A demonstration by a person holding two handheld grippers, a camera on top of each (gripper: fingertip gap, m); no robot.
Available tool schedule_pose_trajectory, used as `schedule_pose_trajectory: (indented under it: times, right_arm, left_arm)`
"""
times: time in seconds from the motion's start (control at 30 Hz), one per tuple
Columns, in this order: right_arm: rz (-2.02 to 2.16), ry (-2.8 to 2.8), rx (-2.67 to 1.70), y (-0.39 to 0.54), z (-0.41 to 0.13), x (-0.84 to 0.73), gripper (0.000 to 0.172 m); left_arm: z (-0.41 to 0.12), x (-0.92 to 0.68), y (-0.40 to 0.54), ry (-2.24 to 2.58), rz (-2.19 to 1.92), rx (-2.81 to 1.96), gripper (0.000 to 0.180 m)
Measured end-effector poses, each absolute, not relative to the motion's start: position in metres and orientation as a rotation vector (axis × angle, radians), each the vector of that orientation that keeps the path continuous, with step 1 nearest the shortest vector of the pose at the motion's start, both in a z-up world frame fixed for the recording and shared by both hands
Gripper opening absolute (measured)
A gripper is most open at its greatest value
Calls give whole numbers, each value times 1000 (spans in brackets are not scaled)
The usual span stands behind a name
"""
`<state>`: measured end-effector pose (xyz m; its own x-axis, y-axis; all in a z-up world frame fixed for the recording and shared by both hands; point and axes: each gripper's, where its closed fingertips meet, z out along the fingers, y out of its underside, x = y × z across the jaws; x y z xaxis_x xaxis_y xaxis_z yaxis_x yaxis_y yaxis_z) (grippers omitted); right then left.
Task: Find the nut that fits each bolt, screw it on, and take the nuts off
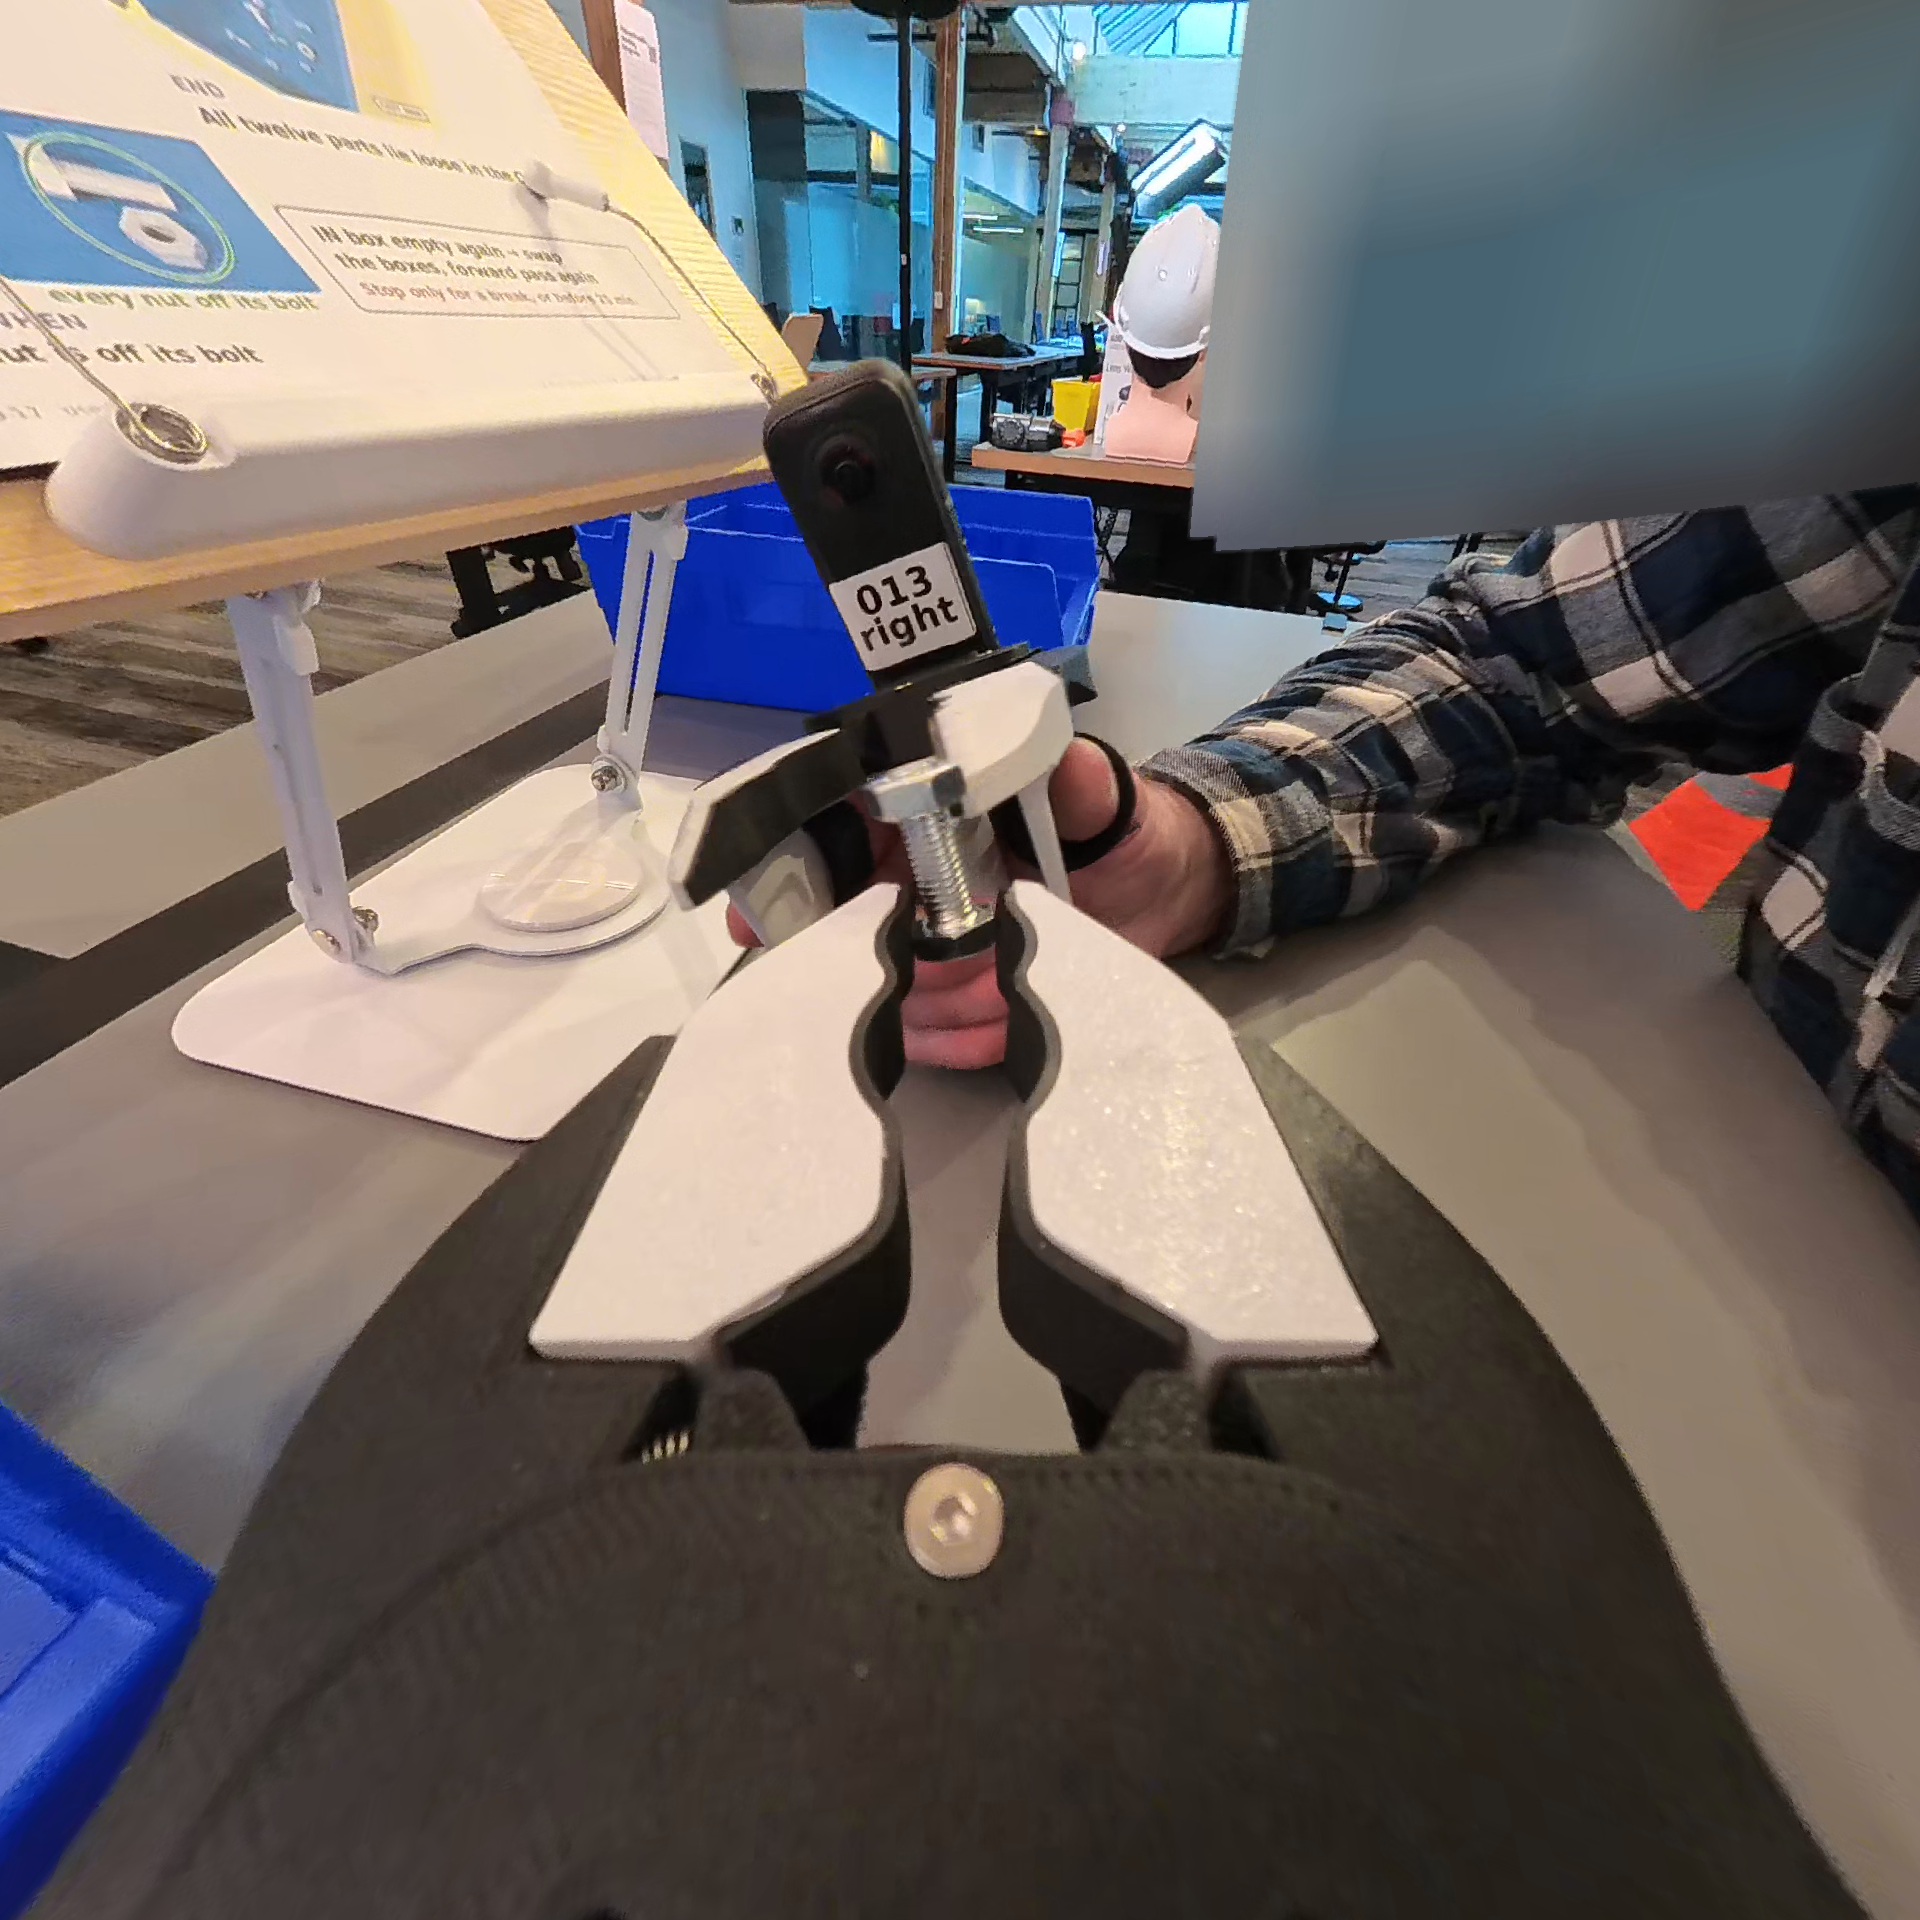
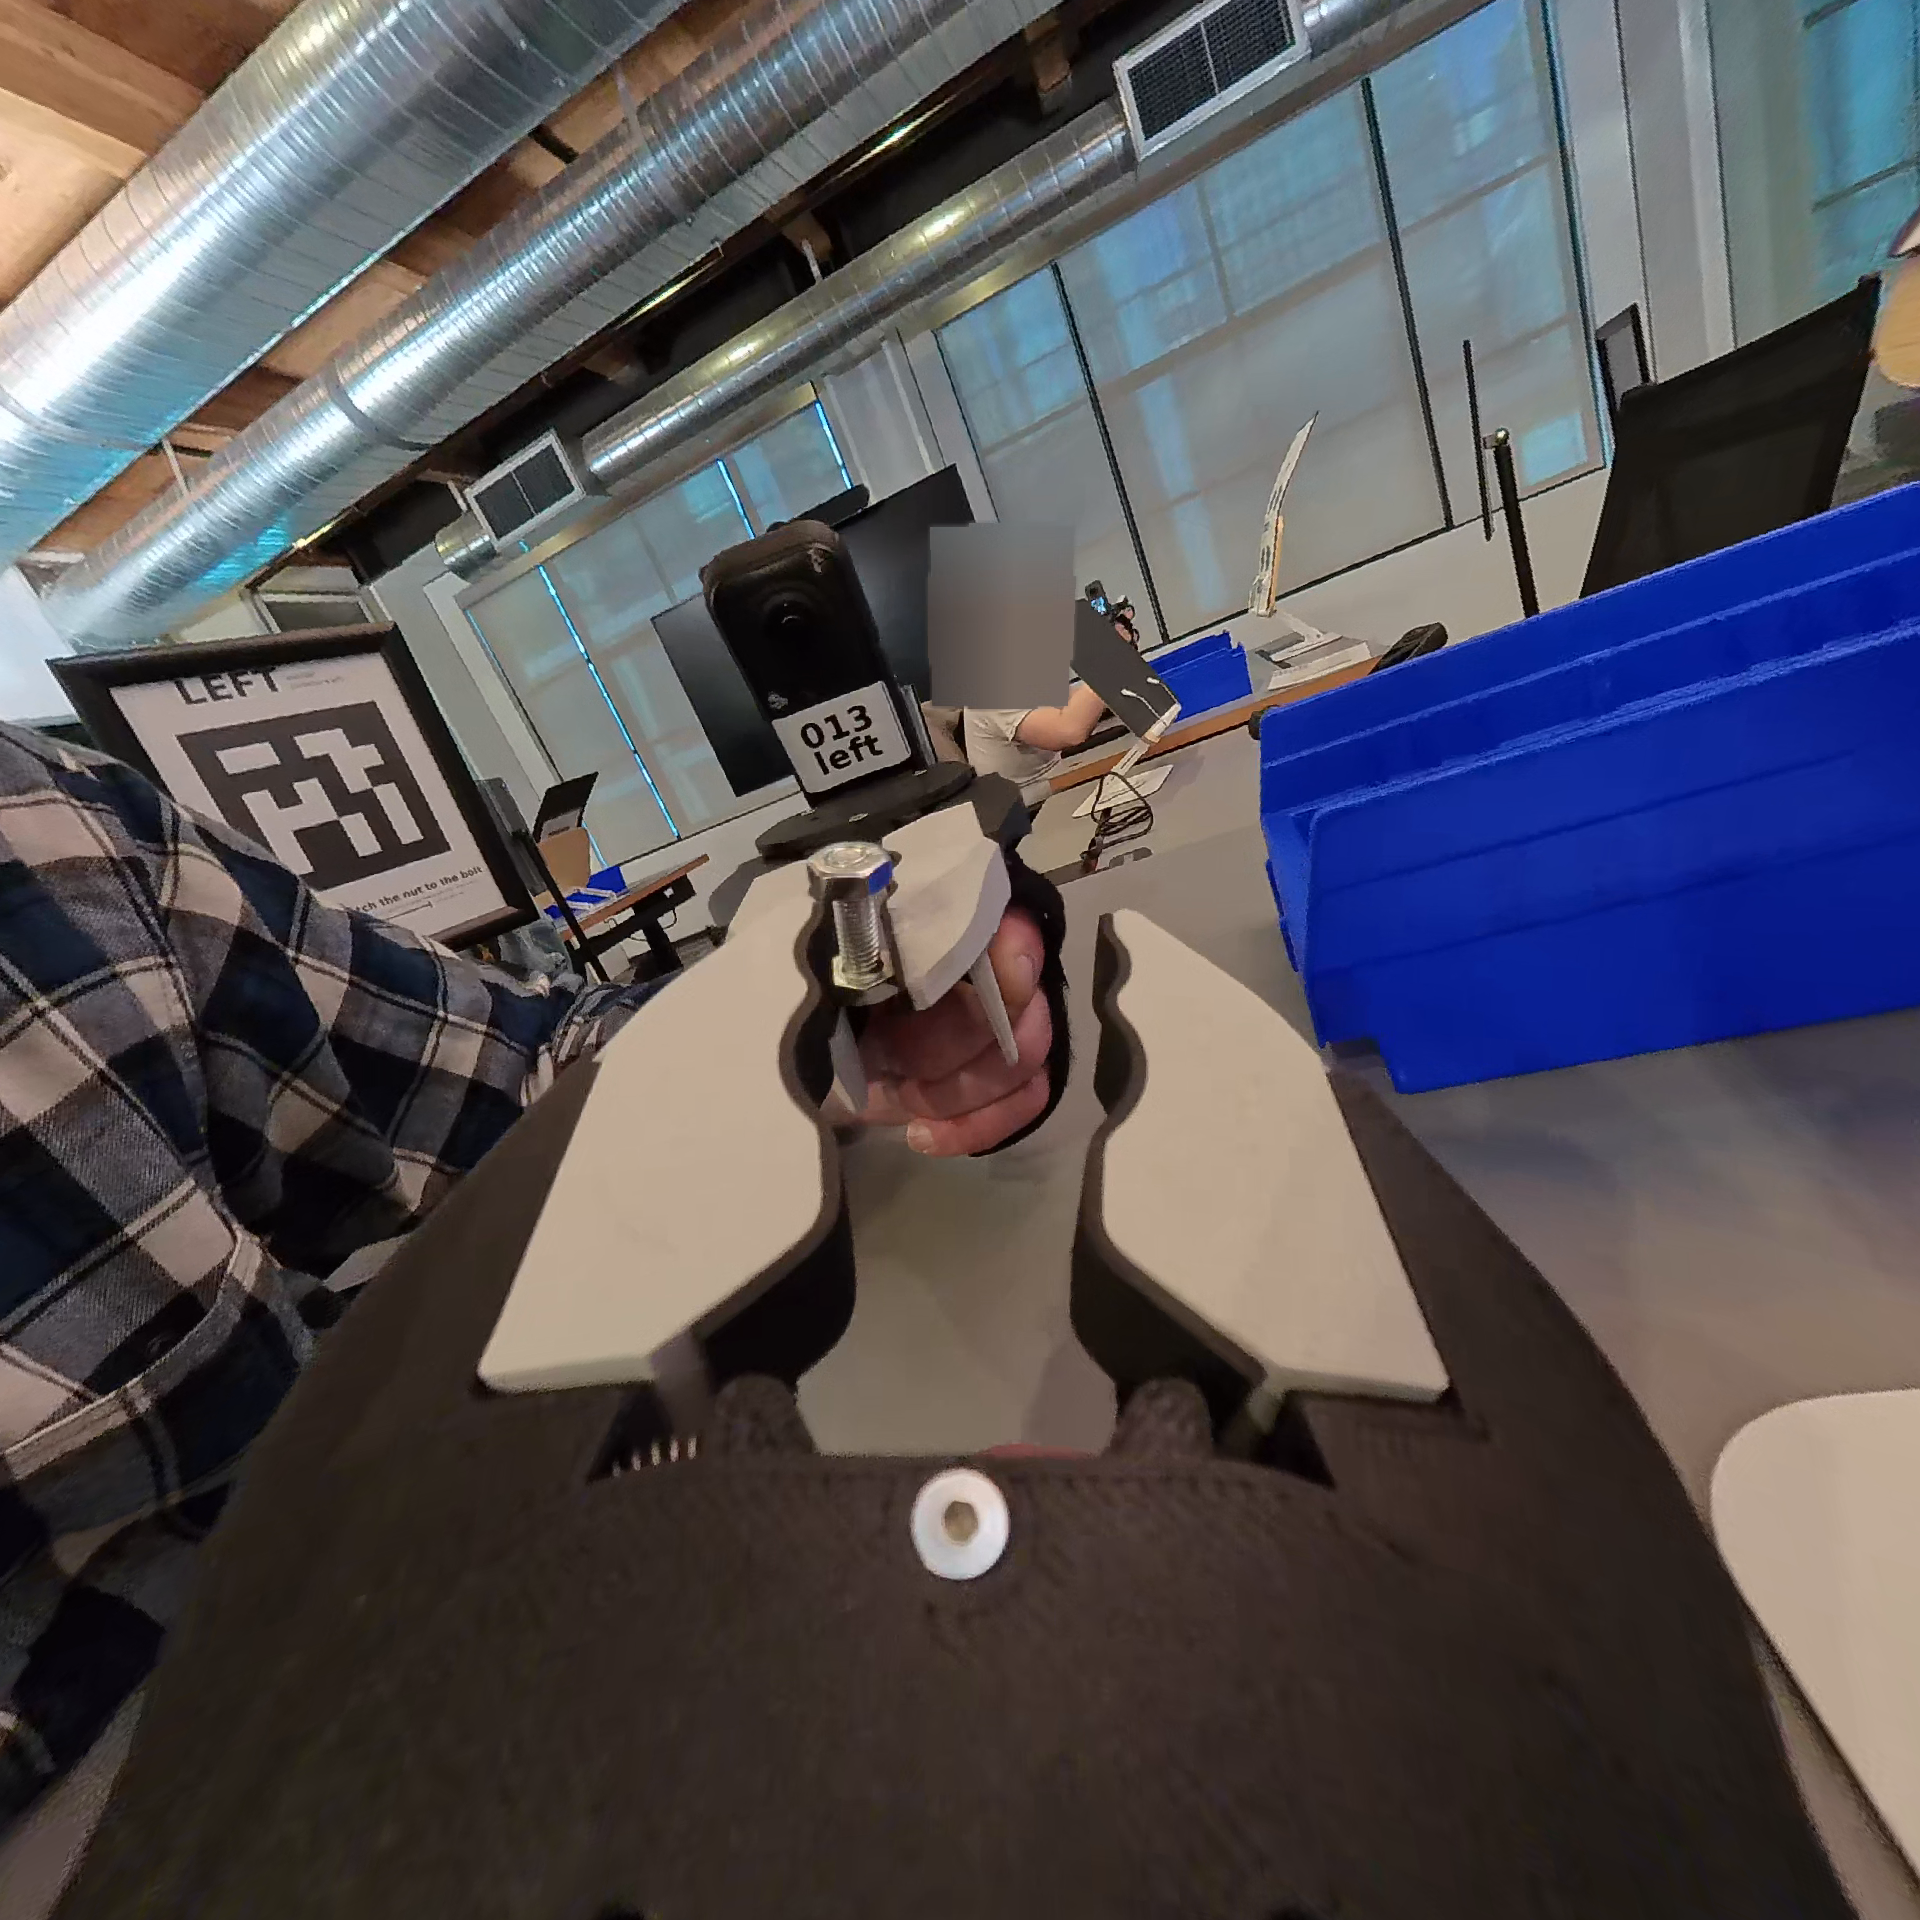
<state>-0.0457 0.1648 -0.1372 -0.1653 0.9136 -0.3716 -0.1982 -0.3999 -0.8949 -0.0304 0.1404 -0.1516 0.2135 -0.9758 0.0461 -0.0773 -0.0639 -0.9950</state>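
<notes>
The left gripper (image 1: pixel 951 935) pinches the nut (image 2: pixel 860 975) at the bottom of a shiny bolt (image 1: pixel 932 847) — the bolt stands up above the table (image 1: pixel 1558 1143). The right gripper (image 2: pixel 951 971) is wide apart around the bolt's head — not squeezing.

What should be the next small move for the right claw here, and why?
Probably close the right claw around the bolt head and turn it. The left claw grips the nut at the end of the silver bolt, while the right claw's fingers stand apart, not pressing the head.
</notes>
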Motion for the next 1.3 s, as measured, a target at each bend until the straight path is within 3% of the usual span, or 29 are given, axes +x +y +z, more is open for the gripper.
schedule_pose_trajectory:
  times: [0.5, 0.67, 1.1, 1.3]
  right_arm:
    - [1684, -923, -1240, 162, -137, -46, 48]
    - [1648, -978, -1218, 154, -137, -50, 61]
    - [1641, -946, -1238, 159, -138, -48, 47]
    - [1658, -905, -1254, 165, -138, -45, 50]
  left_arm:
    - [-160, -32, 148, 1044, -1053, -1441, 14]
    - [-164, -27, 142, 1087, -1056, -1429, 14]
    - [-164, -21, 141, 1113, -1042, -1397, 14]
    - [-158, -26, 142, 1088, -1051, -1385, 14]
